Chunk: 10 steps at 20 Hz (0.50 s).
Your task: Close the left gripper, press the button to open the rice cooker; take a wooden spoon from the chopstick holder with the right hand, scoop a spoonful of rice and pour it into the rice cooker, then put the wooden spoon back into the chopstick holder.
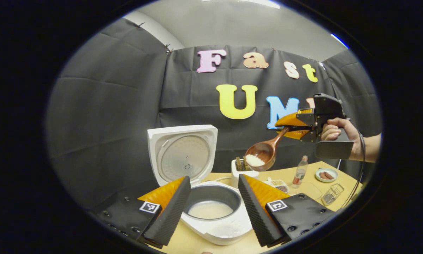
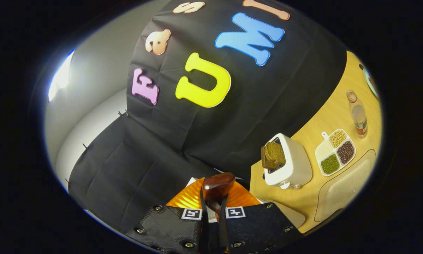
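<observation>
The white rice cooker (image 1: 218, 225) stands open on the table, its lid (image 1: 183, 155) upright and a layer of rice in the pot (image 1: 211, 210). My left gripper (image 1: 214, 180) is open, with a finger showing on each side of the pot and nothing between them. At the right, a hand (image 1: 338, 135) holds my right gripper (image 1: 296, 126), which is shut on the handle of the wooden spoon (image 1: 264, 151). The spoon bowl holds rice and hangs tilted above and to the right of the pot, in front of the white chopstick holder (image 1: 243, 172). In the right gripper view, the right gripper (image 2: 213, 208) grips the spoon (image 2: 216, 185).
On the wooden table (image 1: 303, 183) are a small bottle (image 1: 299, 171), a divided dish of grains (image 1: 278, 184), a small plate (image 1: 326, 174) and a clear container (image 1: 333, 194). The right gripper view shows the holder (image 2: 291, 165), divided dish (image 2: 335, 151) and bottle (image 2: 358, 114).
</observation>
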{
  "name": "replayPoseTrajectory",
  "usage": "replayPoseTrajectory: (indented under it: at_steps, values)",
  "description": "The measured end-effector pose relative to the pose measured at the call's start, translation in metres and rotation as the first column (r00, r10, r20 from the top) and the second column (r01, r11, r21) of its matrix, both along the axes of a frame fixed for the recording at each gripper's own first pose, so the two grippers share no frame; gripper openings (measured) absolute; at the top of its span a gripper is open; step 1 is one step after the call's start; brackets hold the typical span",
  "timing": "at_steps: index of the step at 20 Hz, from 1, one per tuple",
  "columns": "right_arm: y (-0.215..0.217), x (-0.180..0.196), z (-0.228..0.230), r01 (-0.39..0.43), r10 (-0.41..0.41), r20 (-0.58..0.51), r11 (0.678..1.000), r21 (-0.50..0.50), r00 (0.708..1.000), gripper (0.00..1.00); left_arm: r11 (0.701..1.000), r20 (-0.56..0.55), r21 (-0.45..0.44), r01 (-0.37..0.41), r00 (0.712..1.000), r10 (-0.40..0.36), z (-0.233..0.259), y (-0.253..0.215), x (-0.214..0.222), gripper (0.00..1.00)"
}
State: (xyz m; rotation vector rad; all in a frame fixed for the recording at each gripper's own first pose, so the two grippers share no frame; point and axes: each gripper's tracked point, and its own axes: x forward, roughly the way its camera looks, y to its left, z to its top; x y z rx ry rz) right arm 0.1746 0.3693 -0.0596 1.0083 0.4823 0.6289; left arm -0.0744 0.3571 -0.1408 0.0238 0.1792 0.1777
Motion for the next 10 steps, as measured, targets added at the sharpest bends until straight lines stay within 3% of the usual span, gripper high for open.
replayPoseTrajectory:
  at_steps: [6,10]
  values:
    - [0.050,-0.003,-0.019,-0.090,0.092,0.018,0.990,-0.108,0.996,0.10,1.000,0.007,-0.020,-0.012,1.000,0.013,0.000,0.007,-0.008,0.94]
    - [0.084,0.001,-0.035,-0.141,0.159,0.059,0.960,-0.240,0.985,0.10,0.999,-0.012,-0.031,0.016,1.000,-0.017,-0.008,0.007,-0.004,0.91]
